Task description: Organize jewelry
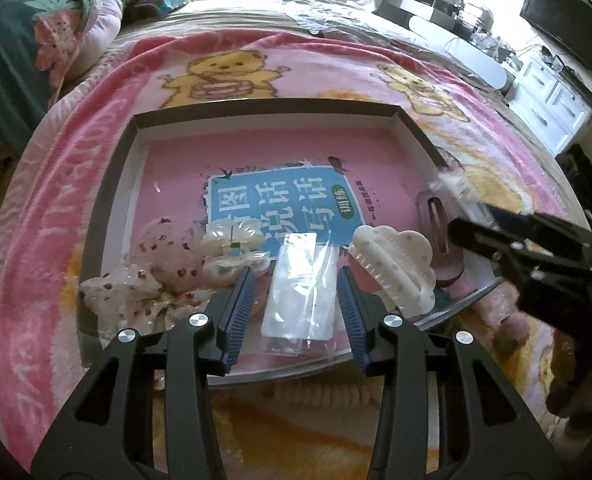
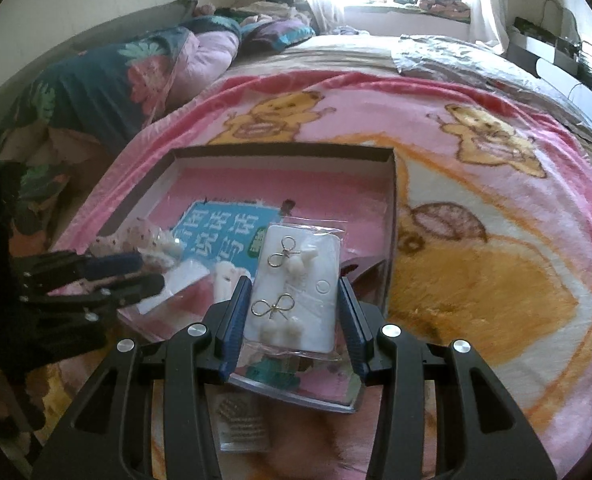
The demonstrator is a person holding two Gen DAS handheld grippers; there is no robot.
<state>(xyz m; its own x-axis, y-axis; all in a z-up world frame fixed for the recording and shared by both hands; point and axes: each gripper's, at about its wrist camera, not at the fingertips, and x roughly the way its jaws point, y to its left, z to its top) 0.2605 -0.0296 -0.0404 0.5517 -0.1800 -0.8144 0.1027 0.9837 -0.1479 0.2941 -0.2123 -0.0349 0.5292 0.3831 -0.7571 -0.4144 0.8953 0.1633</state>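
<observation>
A shallow open box [image 1: 127,168] lined with a pink book sits on the bed. In the left wrist view my left gripper [image 1: 296,284] is open over a clear packet [image 1: 298,300] lying in the box, between a translucent hair claw [image 1: 231,248] and a cream cloud-shaped claw [image 1: 396,268]. A dotted fabric bow [image 1: 143,284] lies at the left. My right gripper [image 2: 293,300] is shut on a bagged white earring card [image 2: 296,296] with bow-shaped earrings, held above the box's near right corner [image 2: 390,216]. It shows as a dark tool [image 1: 536,252] in the left view.
A brown flat clip [image 1: 440,236] lies at the box's right side. The pink bear blanket [image 1: 95,208] covers the bed. A small packet [image 2: 239,424] lies on the blanket in front of the box. Folded quilts [image 2: 135,76] lie at the far left.
</observation>
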